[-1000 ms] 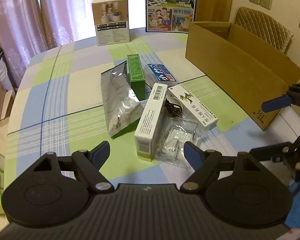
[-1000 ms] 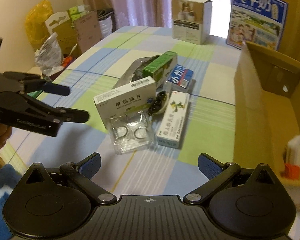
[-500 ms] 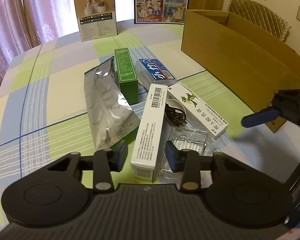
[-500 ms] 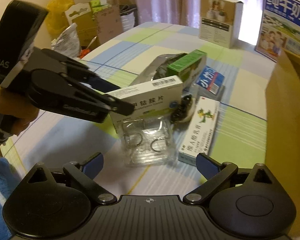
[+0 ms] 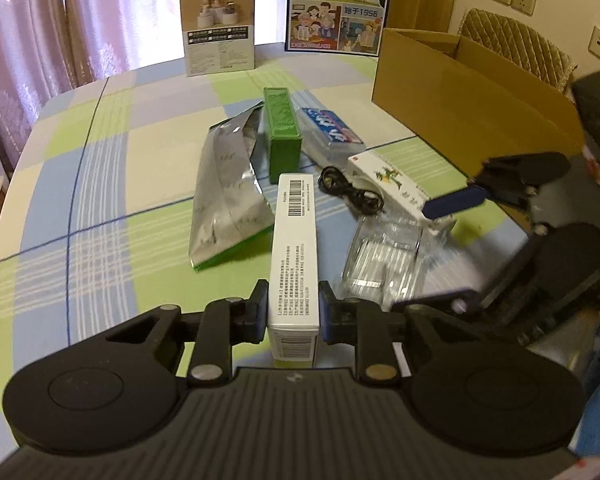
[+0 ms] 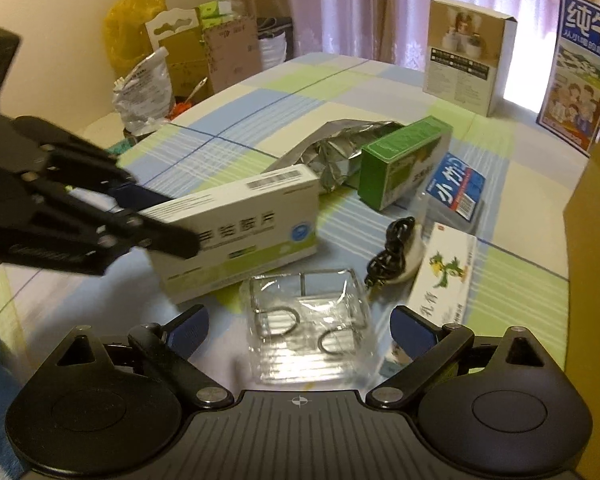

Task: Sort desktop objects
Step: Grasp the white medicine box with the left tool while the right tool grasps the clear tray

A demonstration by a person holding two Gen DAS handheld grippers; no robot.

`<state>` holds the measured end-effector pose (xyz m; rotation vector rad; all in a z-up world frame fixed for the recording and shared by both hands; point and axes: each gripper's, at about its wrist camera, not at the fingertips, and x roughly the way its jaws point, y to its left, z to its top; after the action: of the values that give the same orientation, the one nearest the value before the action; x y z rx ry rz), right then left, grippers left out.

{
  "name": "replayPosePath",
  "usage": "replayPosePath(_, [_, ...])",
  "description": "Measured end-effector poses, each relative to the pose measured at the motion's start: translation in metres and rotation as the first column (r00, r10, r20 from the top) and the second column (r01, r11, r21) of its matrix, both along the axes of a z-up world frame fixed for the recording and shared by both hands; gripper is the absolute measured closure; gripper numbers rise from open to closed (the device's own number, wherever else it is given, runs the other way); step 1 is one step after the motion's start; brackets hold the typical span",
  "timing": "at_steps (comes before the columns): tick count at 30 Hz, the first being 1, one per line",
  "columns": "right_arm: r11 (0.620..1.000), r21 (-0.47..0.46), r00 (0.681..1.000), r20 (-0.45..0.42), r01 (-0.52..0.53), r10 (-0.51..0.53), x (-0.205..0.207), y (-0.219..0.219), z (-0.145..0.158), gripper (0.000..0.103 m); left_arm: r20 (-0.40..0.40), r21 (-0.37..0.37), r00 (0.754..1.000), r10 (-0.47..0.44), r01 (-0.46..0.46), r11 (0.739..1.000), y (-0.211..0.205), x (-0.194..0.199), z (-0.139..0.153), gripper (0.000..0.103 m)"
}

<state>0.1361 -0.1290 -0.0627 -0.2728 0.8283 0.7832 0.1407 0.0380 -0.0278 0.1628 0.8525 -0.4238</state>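
A: Progress? The cardboard box (image 5: 452,92) shows nothing inside from here; foil bag (image 5: 228,188), green box (image 5: 282,128), blue pack (image 5: 330,130), clear packet (image 6: 308,328) and cable (image 6: 392,248) all lie on the tabletop (image 5: 100,168). Sorting looks barely begun.

B: Tools?

A: Left tool (image 5: 293,316) clamped on the near end of the white box (image 5: 294,248), which sits mid-tabletop, long axis pointing away toward the green box. Right tool (image 6: 300,328) spread wide, empty, over the clear packet.
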Motion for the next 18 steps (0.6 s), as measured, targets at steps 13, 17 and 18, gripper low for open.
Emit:
replayPosePath(13, [0.998,-0.07,1.0,0.013,0.0,0.001,0.015,0.021,-0.024,0.034,0.006,0.022,1.0,-0.003,0.003,1.0,-0.003,0.009,-0.008,0.071])
replayPosePath(17, [0.997,-0.078,1.0,-0.005,0.018,-0.018,0.013,0.014,-0.021,0.039,-0.007,0.028,1.0,-0.008,0.008,1.0,-0.011,0.018,-0.013,0.071])
replayPosePath(18, [0.997,-0.079,1.0,-0.016,0.024,-0.026,0.011,0.01,-0.02,0.039,-0.012,0.034,1.0,-0.007,0.007,0.999,-0.013,0.019,-0.014,0.071])
